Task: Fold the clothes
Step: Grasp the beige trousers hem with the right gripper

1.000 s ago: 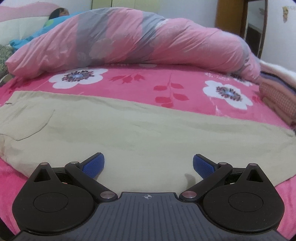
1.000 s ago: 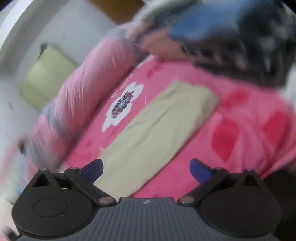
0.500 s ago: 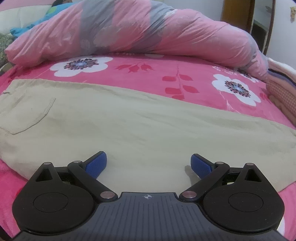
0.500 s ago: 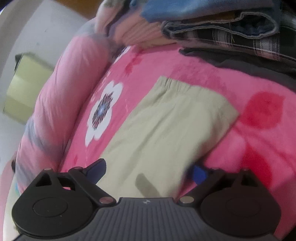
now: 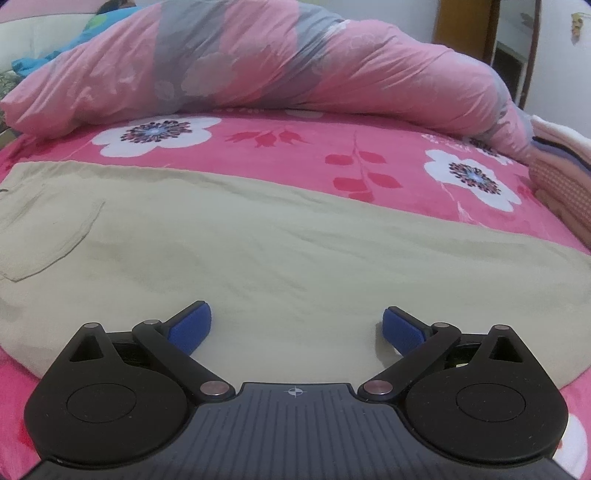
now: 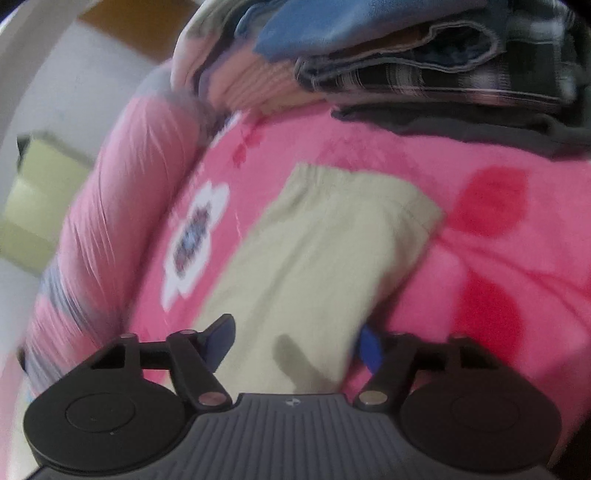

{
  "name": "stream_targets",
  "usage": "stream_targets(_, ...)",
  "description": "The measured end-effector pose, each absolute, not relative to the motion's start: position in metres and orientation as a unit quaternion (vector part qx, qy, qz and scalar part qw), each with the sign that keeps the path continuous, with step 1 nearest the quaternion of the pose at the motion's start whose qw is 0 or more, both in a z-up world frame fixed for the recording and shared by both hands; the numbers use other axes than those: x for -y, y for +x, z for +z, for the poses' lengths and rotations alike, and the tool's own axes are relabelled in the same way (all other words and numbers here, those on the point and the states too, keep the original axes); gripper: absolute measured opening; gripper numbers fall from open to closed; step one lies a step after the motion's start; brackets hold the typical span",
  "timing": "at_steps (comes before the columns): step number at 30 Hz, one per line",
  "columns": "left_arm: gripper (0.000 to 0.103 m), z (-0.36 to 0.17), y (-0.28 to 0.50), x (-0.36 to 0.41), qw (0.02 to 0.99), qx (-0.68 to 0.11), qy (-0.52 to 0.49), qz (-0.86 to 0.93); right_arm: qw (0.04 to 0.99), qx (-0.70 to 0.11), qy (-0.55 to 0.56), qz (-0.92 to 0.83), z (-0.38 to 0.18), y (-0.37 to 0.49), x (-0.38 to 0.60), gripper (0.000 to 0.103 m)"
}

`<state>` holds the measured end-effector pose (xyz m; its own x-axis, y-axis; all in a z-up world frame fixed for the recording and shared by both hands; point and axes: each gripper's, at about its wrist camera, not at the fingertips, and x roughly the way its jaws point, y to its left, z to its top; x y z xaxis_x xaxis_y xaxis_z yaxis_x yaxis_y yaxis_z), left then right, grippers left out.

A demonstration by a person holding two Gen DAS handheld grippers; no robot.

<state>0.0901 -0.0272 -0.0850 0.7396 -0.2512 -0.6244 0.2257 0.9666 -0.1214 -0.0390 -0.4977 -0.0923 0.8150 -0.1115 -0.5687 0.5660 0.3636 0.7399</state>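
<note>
Beige trousers (image 5: pixel 258 243) lie flat across the pink flowered bed sheet (image 5: pixel 280 147), a back pocket at the left. My left gripper (image 5: pixel 295 328) hovers low over the near edge of the trousers, jaws wide open, nothing between them. In the right wrist view the trouser leg (image 6: pixel 325 251) runs away to its elastic cuff. My right gripper (image 6: pixel 295 347) is at the leg's near part and its jaws are closing. The beige cloth lies between the blue pads; the right pad sits at the cloth's edge, and no pinch shows.
A rolled pink and grey quilt (image 5: pixel 258 66) lies along the far side of the bed. A stack of folded clothes (image 6: pixel 424 62) sits beyond the trouser cuff, and folded pink items (image 5: pixel 561 184) lie at the right edge. A wooden door (image 5: pixel 465 26) stands behind.
The right gripper swung down onto the trouser leg and its jaws narrowed around the cloth. The left gripper crept slightly forward over the trousers, still wide open.
</note>
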Motion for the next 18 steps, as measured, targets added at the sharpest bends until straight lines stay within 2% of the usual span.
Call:
stream_targets(3, 0.101, -0.085, 0.091, 0.025, 0.931, -0.338, -0.023, -0.134, 0.789, -0.191, 0.547, -0.206, -0.101, -0.025, 0.507, 0.062)
stream_targets(10, 0.103, -0.084, 0.091, 0.019, 0.931, -0.328, -0.036, -0.156, 0.778, -0.164, 0.576, -0.19, -0.119, -0.017, 0.519, 0.058)
stream_targets(11, 0.102, -0.081, 0.09, 0.014, 0.931, -0.323, -0.047, -0.162, 0.777, -0.167, 0.577, -0.188, -0.119, -0.017, 0.52, 0.053)
stream_targets(15, 0.102, -0.064, 0.089, -0.009, 0.944, -0.283, -0.066, -0.154, 0.767, -0.187, 0.582, -0.196, -0.124, -0.024, 0.527, 0.014)
stream_targets(18, 0.103, -0.058, 0.097, -0.025, 0.951, -0.275, -0.045, -0.135, 0.756, -0.176, 0.601, -0.188, -0.132, -0.03, 0.532, 0.01)
